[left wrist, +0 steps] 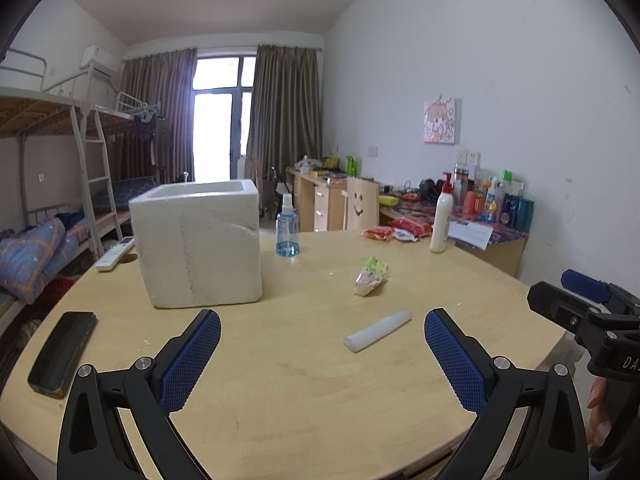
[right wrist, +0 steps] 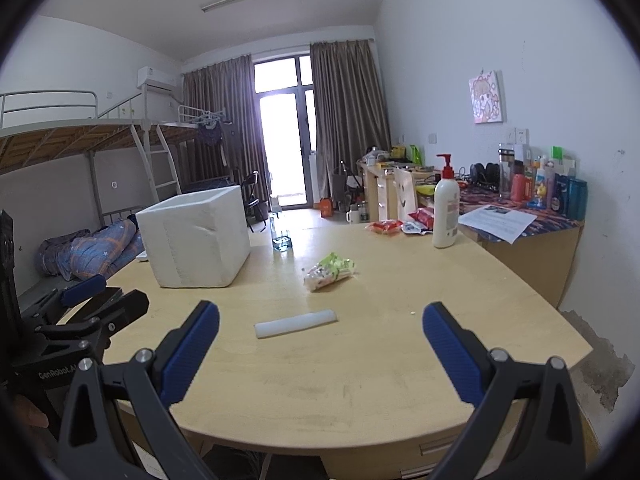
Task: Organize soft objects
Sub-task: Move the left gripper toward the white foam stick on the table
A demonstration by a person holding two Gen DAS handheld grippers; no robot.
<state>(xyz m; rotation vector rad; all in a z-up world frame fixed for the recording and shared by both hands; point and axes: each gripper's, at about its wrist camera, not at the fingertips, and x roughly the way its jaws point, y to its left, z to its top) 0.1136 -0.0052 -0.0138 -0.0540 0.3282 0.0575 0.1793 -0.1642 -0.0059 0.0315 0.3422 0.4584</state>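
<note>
A white foam stick (left wrist: pixel 378 331) (right wrist: pixel 295 323) lies on the wooden table (left wrist: pixel 304 392) (right wrist: pixel 360 380), just ahead of both grippers. A small green-and-pink soft packet (left wrist: pixel 372 276) (right wrist: pixel 329 271) lies farther back at mid table. A white foam box (left wrist: pixel 198 244) (right wrist: pixel 196 236), open at the top, stands at the back left. My left gripper (left wrist: pixel 322 318) is open and empty above the near table. My right gripper (right wrist: pixel 320 312) is open and empty, to the right of the left one (right wrist: pixel 86 292); the right gripper also shows in the left wrist view (left wrist: pixel 580 300).
A blue spray bottle (left wrist: pixel 287 228) (right wrist: pixel 281 236) stands beside the box. A white pump bottle (left wrist: pixel 442 216) (right wrist: pixel 446 204) and red snack packets (left wrist: pixel 378 233) (right wrist: pixel 386 227) sit at the far right. A black phone (left wrist: pixel 62 352) and a remote (left wrist: pixel 115 253) lie at the left.
</note>
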